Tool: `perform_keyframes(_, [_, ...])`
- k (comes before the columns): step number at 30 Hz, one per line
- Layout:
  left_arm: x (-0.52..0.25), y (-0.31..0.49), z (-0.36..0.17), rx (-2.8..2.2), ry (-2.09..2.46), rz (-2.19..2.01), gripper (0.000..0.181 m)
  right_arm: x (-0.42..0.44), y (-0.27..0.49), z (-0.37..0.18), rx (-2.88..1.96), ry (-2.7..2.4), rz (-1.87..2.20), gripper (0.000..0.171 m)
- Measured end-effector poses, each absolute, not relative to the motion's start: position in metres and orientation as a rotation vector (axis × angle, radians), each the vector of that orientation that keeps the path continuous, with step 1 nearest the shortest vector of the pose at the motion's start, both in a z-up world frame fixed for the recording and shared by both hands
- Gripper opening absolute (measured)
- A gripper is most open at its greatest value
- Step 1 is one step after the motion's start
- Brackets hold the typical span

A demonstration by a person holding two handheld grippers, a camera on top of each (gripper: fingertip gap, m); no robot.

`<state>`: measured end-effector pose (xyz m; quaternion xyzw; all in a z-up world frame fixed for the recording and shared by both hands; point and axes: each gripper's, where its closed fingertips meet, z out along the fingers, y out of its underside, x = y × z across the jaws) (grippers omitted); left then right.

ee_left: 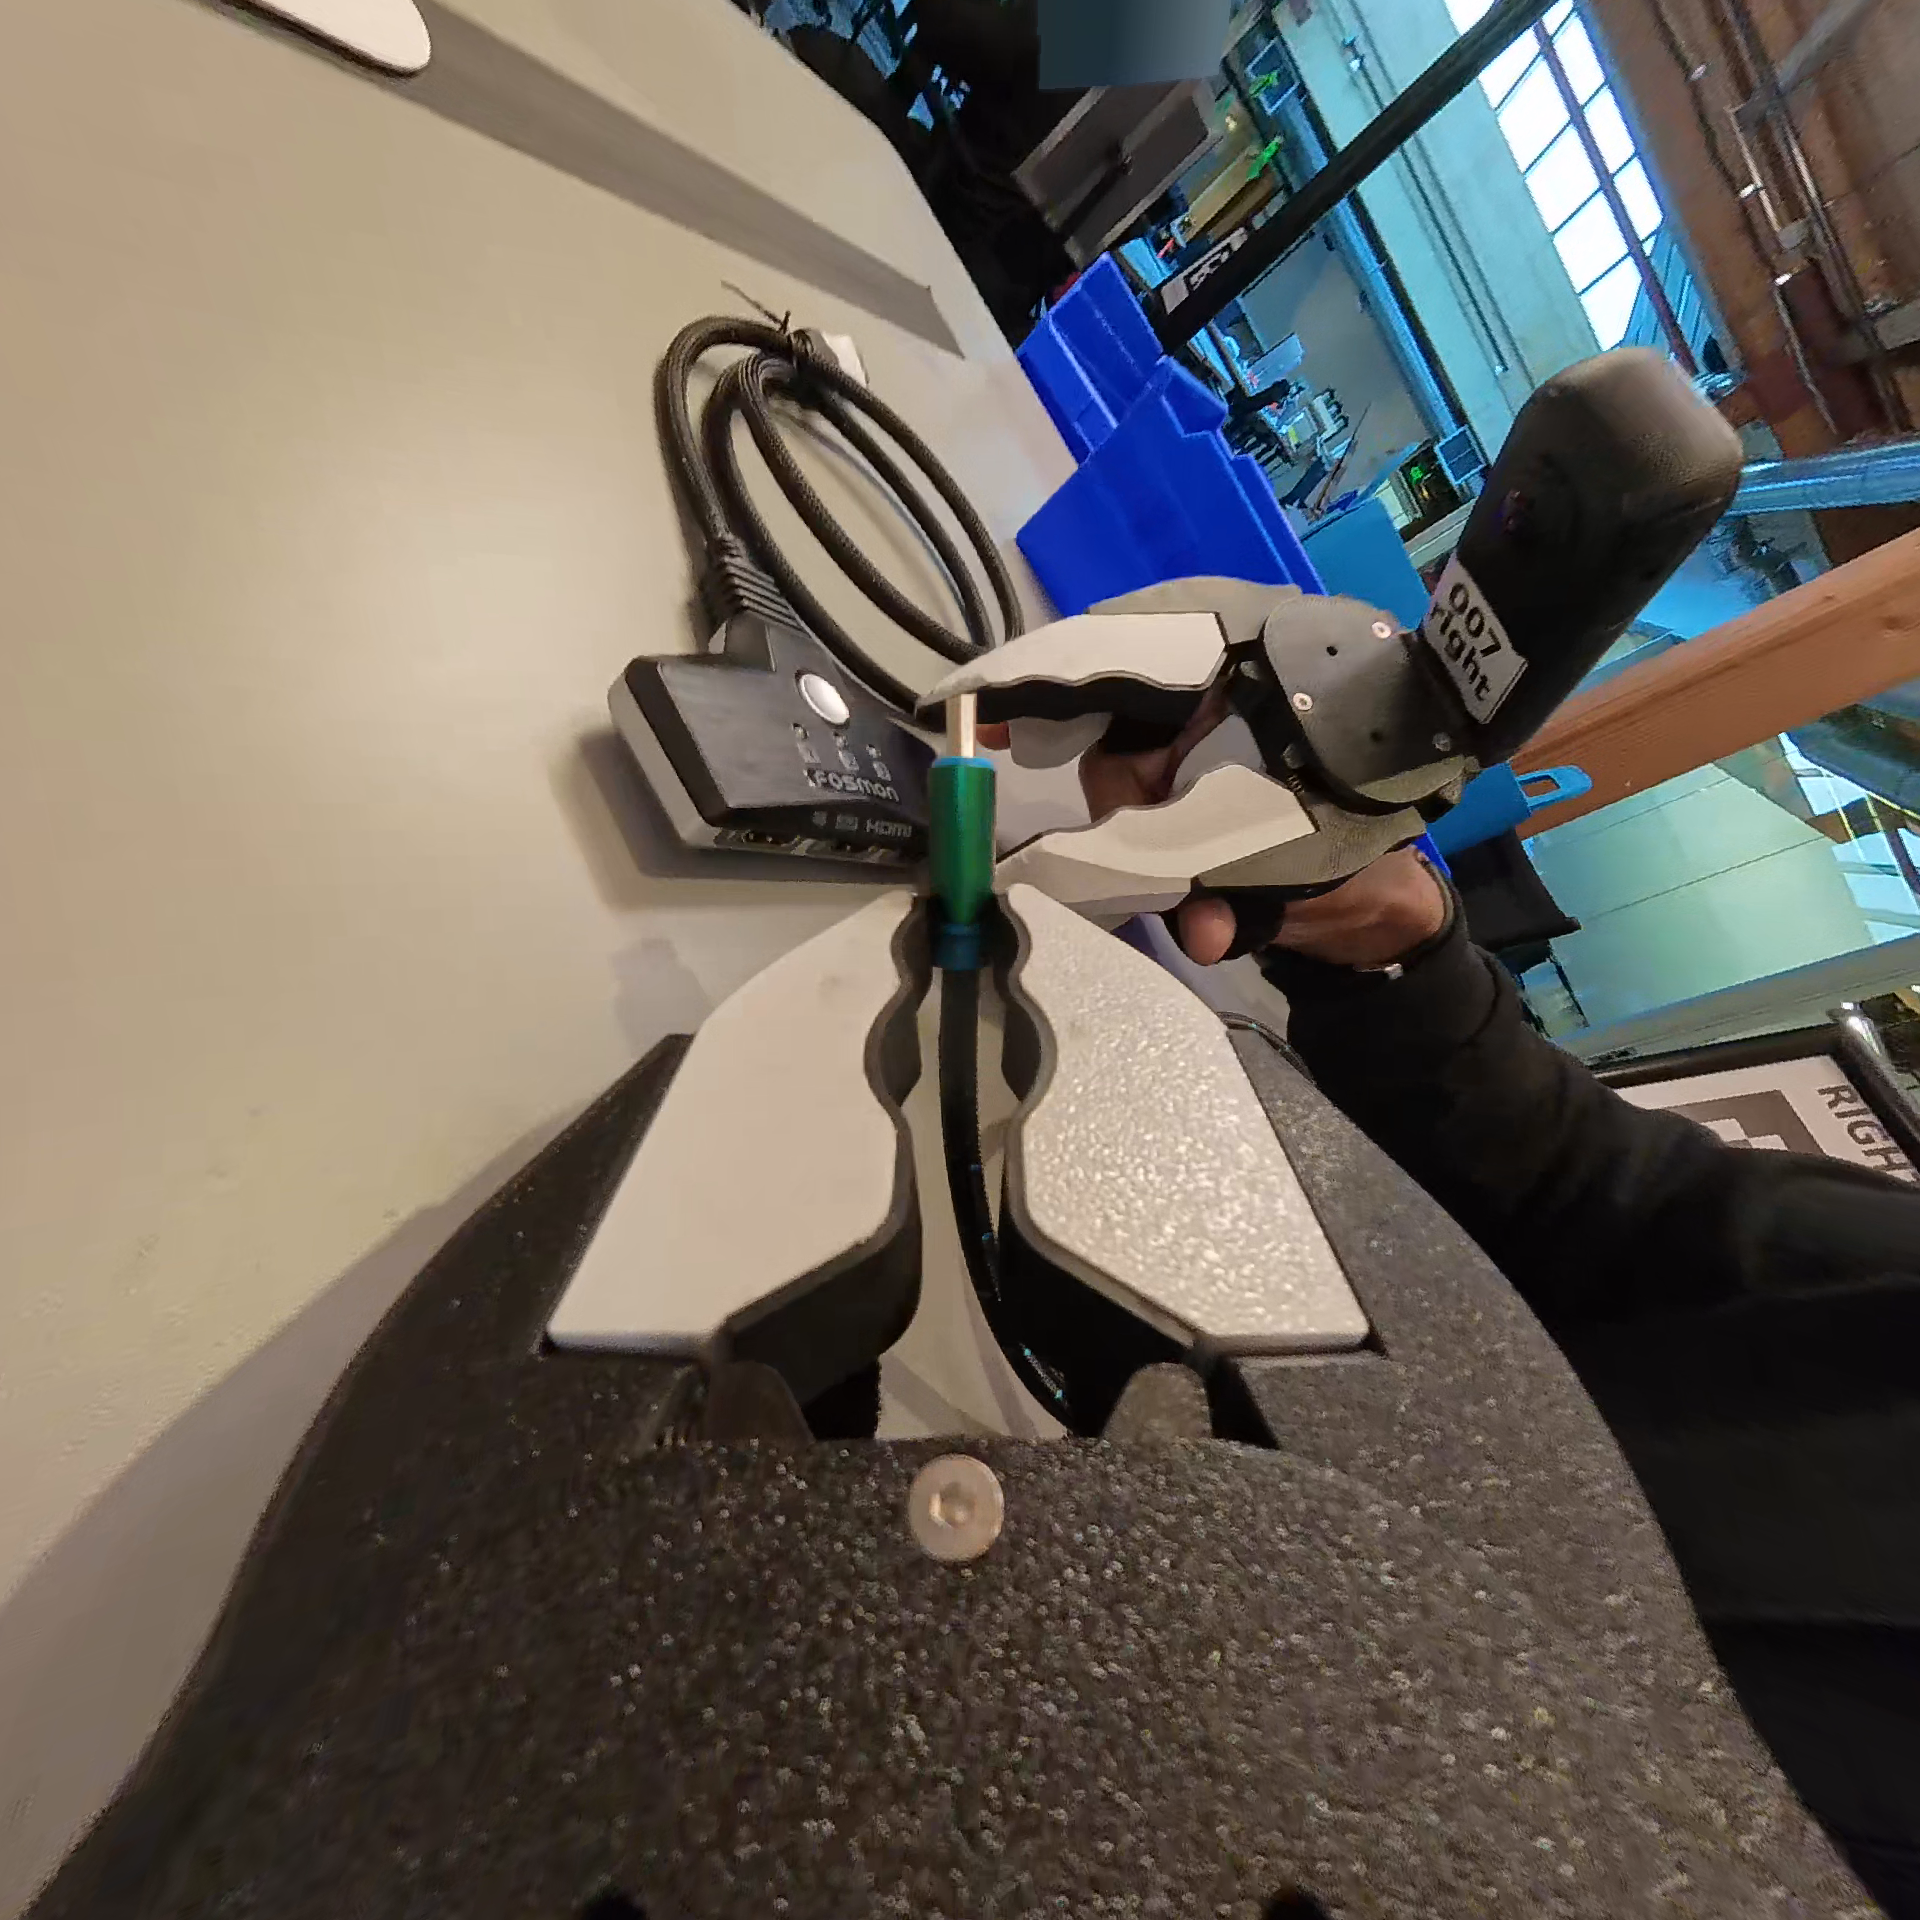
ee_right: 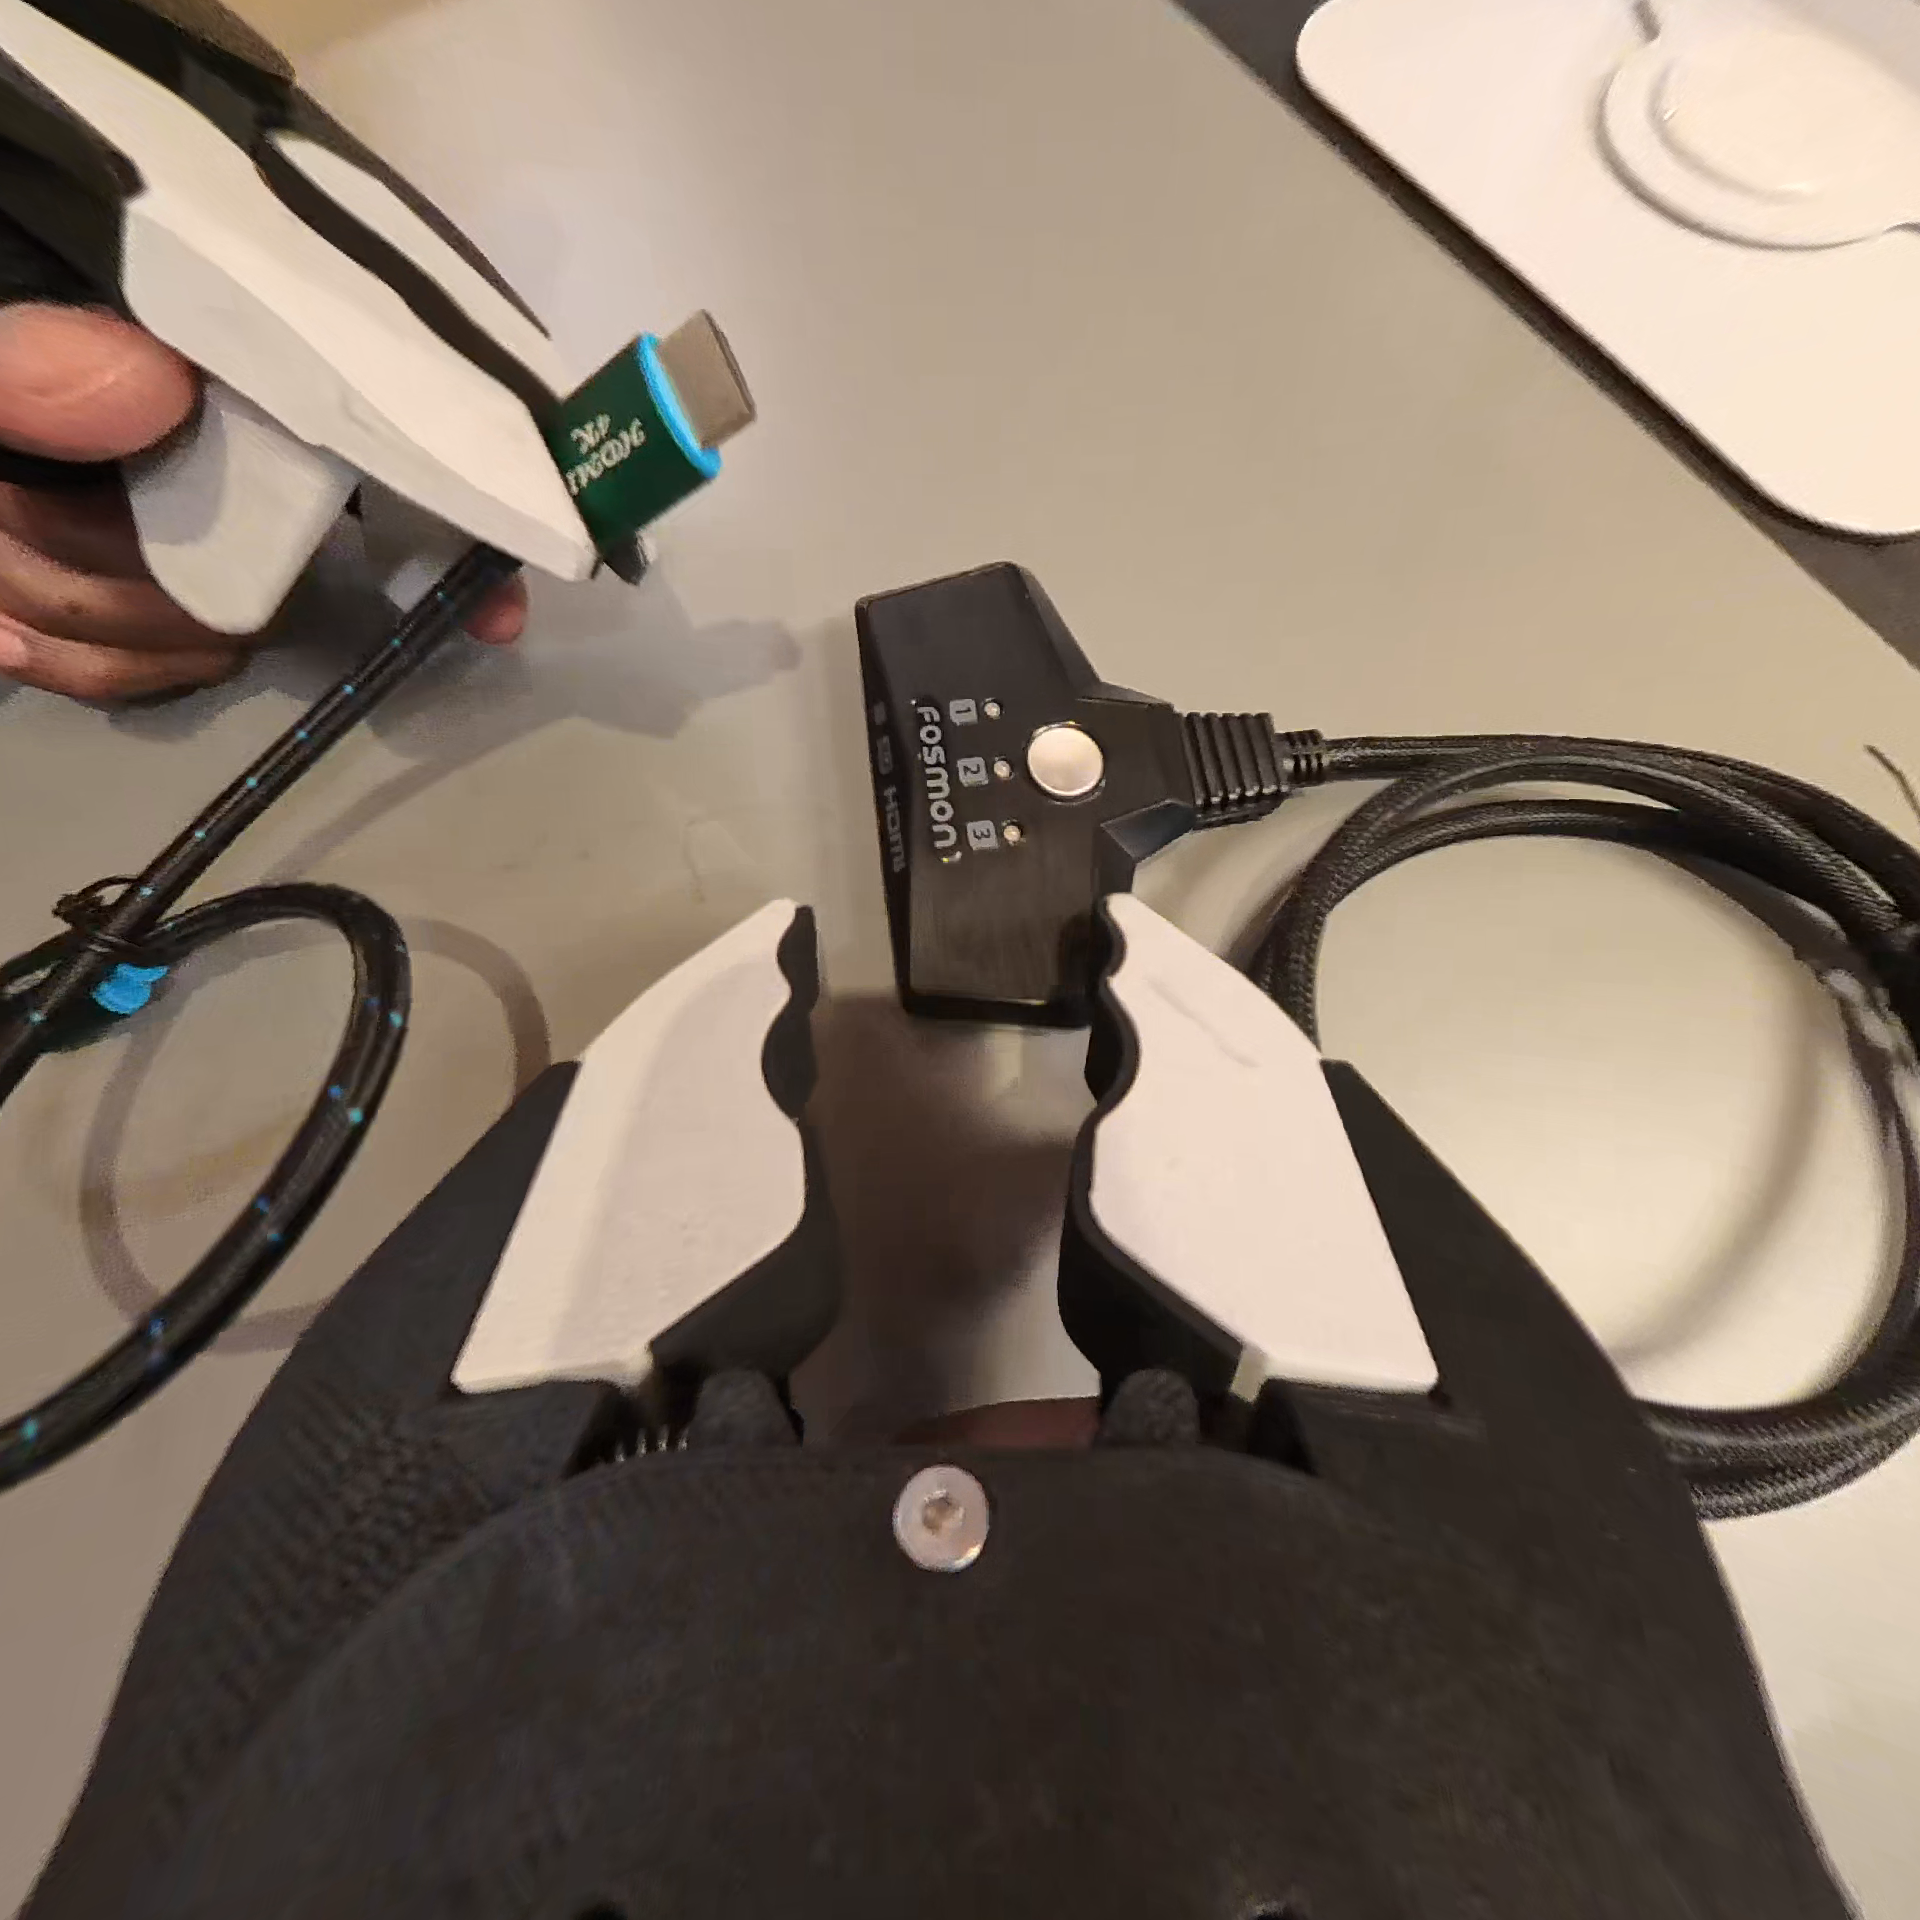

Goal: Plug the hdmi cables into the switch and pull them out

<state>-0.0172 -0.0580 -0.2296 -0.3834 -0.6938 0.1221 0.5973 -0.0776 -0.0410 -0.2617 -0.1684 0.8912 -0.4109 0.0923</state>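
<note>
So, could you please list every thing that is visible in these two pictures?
black HDMI switch box: one, black, on the grey table, between the right tool's fingertips.
green HDMI plug: one, green with blue trim, held in the air, unplugged.
braided black cable: one, coiled beside the switch.
white flat pad: one, far table edge.
blue bins: several, behind the table.
left tool: shut on the plug.
right tool: open.

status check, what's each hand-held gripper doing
Left hand-held gripper shut on green hdmi plug, unplugged. Right hand-held gripper open by switch. Nothing blocking ports.
</note>
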Motion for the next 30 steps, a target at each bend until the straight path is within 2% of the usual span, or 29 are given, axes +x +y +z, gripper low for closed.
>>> perform_keyframes(4, [-0.018,-0.056,-0.237,-0.898,-1.637,0.265,0.011,-0.084,-0.047,-0.276,-0.531,2.81,-1.099,0.065])
perform_keyframes(9, [-0.017,-0.057,-0.241,-0.895,-1.661,0.246,0.011,-0.083,-0.055,-0.286,-0.505,2.855,-0.966,0.075])
perform_keyframes(12, [-0.016,-0.056,-0.242,-0.891,-1.665,0.237,0.011,-0.082,-0.062,-0.286,-0.475,2.834,-0.966,0.053])
perform_keyframes(19, [-0.017,-0.052,-0.241,-0.84,-1.647,0.177,0.01,-0.079,-0.065,-0.279,-0.394,2.777,-1.17,0.053])
perform_keyframes(30, [-0.018,-0.044,-0.231,-0.734,-1.57,0.071,0.01,-0.073,-0.069,-0.229,-0.566,2.548,-1.695,0.052])
